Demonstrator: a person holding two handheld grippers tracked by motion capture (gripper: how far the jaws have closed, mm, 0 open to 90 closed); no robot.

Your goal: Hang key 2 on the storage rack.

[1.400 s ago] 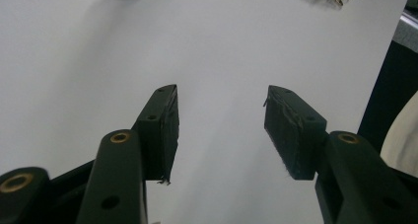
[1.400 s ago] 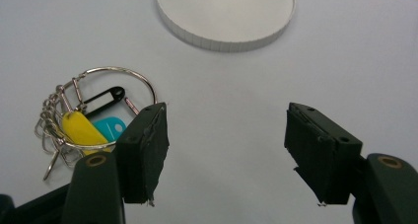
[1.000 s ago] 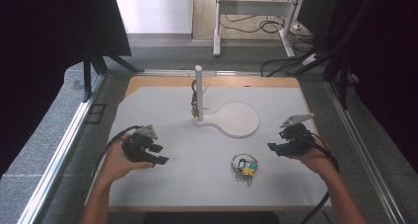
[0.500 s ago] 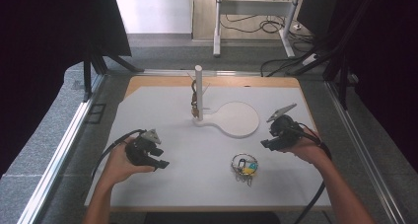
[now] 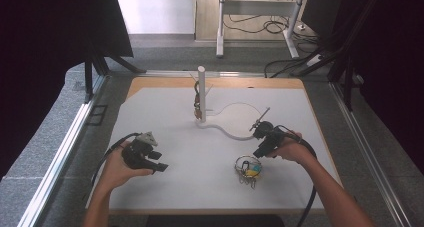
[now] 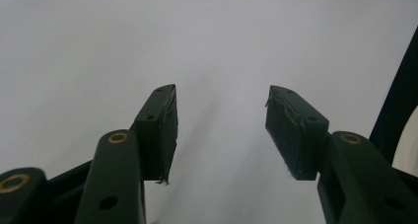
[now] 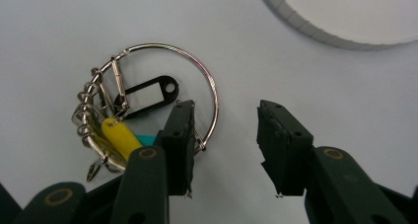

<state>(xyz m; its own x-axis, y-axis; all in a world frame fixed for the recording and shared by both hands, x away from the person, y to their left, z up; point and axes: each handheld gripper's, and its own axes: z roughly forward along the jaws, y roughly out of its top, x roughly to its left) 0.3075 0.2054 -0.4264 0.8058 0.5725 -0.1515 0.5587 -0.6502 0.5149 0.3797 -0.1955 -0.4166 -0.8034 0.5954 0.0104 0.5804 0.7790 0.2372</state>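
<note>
A metal key ring (image 5: 248,168) with yellow, teal and black tags lies on the white mat, at the front right. My right gripper (image 5: 259,153) hovers just behind and above it, pointing down. In the right gripper view the ring's wire (image 7: 162,47) curves behind the left jaw, while the gap of the right gripper (image 7: 224,120) holds only bare mat. Its jaws have just been closing and press on nothing. My left gripper (image 5: 159,162) sits low at the front left, and in its own view the left gripper (image 6: 219,110) stands open over bare mat.
A white post (image 5: 201,92) with small hooks stands mid-table, joined to a flat round white base (image 5: 240,119) just behind the right gripper; the base's rim (image 7: 345,36) shows in the right gripper view. The white mat (image 5: 165,112) lies on a wooden board.
My right gripper has moved left and down toward the key ring, and its jaws have narrowed. The left gripper has stayed almost still.
</note>
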